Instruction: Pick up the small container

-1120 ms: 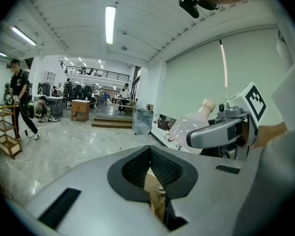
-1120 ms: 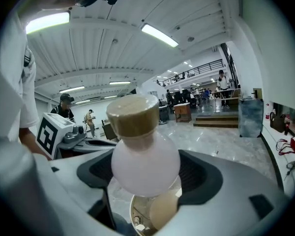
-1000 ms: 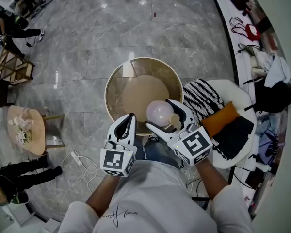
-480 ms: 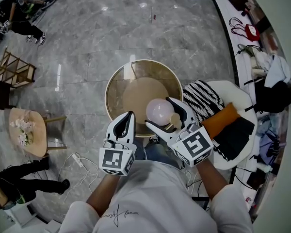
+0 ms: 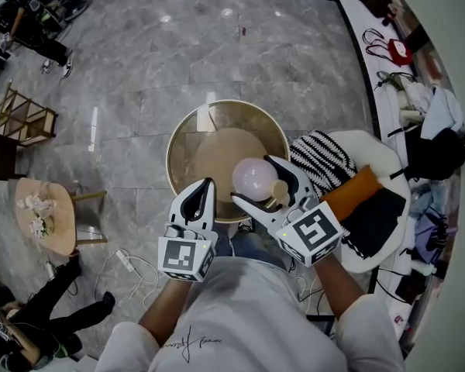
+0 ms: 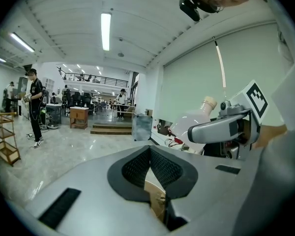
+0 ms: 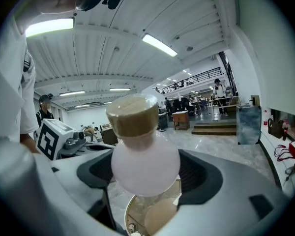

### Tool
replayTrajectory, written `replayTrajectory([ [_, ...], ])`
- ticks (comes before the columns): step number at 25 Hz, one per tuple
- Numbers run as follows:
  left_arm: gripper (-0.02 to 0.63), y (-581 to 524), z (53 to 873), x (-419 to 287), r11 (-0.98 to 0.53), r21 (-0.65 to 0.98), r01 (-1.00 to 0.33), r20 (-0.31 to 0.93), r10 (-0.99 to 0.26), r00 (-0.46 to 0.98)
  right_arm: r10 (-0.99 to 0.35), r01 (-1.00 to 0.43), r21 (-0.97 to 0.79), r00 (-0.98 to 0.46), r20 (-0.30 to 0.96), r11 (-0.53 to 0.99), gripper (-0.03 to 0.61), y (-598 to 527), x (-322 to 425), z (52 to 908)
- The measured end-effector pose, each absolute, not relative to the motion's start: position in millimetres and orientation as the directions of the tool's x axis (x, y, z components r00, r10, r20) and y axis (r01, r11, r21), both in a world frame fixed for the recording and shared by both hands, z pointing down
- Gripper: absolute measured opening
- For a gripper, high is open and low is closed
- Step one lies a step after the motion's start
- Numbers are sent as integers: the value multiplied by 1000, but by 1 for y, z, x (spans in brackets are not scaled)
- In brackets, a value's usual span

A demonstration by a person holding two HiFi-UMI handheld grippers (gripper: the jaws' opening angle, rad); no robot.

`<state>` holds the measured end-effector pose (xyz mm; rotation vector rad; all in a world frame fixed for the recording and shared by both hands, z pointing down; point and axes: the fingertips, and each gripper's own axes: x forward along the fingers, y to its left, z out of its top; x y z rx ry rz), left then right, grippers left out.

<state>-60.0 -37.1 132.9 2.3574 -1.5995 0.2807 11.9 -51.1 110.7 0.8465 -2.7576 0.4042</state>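
Right gripper (image 5: pixel 253 182): clamps both jaws on the round belly of the small container (image 5: pixel 255 177), a pale pink, bulb-shaped bottle with a cork stopper (image 5: pixel 280 188). Holds it in the air over the near edge of a round glass-topped table (image 5: pixel 170 149), cork to the bottle's right in the head view. In the right gripper view, fills the gap between the dark pads (image 7: pixel 96 172), cork uppermost, table rim visible below.

Left gripper (image 5: pixel 208 186): hangs just beside it on the left, jaws pressed together with nothing between them. In the left gripper view, ridged black pads (image 6: pixel 137 168) meeting in a narrow seam.

Right of the table: a white chair (image 5: pixel 376 153) draped with a black-and-white striped cloth (image 5: pixel 319 155) and an orange cushion (image 5: pixel 350 191). All around: grey marble floor (image 5: pixel 139 60).
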Motion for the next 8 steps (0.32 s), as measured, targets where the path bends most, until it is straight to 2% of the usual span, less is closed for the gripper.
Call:
replayTrajectory([
  [8,17,-42,131,-52,-358,120,-926,310,-873,378,-505,-566,-198,-814,286,800,382,-52,17,107],
])
